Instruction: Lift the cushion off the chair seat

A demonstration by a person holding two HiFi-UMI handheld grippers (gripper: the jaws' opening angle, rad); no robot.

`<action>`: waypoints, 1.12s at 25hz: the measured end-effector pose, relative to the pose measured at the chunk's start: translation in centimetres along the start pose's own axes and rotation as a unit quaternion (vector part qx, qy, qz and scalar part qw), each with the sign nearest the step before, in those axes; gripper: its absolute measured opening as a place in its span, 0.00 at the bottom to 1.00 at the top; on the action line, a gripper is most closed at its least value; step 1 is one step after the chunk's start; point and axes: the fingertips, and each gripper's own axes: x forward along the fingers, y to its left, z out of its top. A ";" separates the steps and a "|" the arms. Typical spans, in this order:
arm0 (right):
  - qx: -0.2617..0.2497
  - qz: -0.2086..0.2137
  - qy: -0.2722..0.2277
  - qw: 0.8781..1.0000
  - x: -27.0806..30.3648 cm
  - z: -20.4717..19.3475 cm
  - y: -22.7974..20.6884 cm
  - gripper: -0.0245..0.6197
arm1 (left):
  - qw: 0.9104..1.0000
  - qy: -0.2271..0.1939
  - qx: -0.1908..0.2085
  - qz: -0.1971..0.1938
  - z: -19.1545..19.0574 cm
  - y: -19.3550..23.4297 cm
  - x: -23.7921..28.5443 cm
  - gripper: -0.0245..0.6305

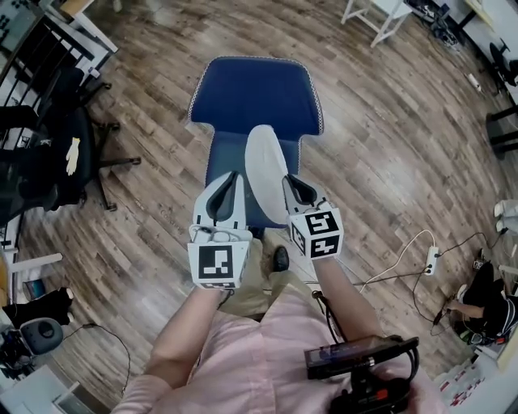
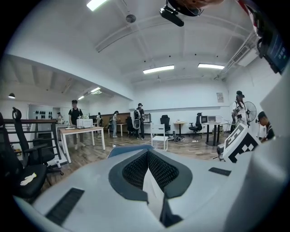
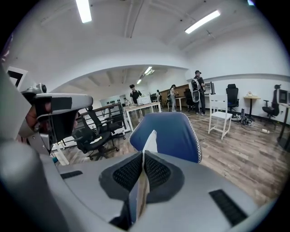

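Observation:
A blue chair stands in front of me, with its backrest (image 1: 255, 93) (image 3: 174, 136) upright and its seat (image 1: 220, 166) below. A pale grey-white cushion (image 1: 265, 166) is held on edge above the seat, between my two grippers. The left gripper (image 1: 231, 182) (image 2: 148, 158) is shut on the cushion's left edge, and a white strip of cushion (image 2: 152, 190) shows between its pads. The right gripper (image 1: 290, 184) (image 3: 143, 158) is shut on the right edge. There the cushion (image 3: 150, 141) sticks up past the jaws in front of the backrest.
A black office chair (image 1: 57, 162) stands at the left on the wood floor. A power strip with cables (image 1: 431, 259) lies at the right, near a crouching person (image 1: 486, 299). White furniture legs (image 1: 380, 20) are at the far right. Several people stand by desks (image 2: 81, 131) farther off.

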 end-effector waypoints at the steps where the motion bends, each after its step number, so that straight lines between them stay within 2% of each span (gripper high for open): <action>1: -0.003 -0.001 -0.003 1.000 -0.4 0.3 -0.1 0.06 | 1.000 -0.003 0.002 0.000 0.3 -0.3 -0.2 0.06; 7: -0.021 -0.007 -0.024 0.999 -3.8 2.3 -0.1 0.06 | 1.000 -0.024 0.017 -0.007 2.8 -2.9 -2.0 0.06; 16: -0.060 -0.008 -0.081 0.995 -9.7 7.7 0.7 0.06 | 0.998 -0.060 0.027 0.013 7.3 -4.7 -4.9 0.06; 24: -0.098 0.000 -0.147 0.984 -15.6 14.1 2.6 0.06 | 0.993 -0.108 -0.009 0.036 12.1 -4.4 -7.7 0.06; 28: -0.118 0.001 -0.175 0.977 -17.6 16.9 3.7 0.06 | 0.990 -0.132 -0.012 0.048 15.2 -3.6 -8.6 0.06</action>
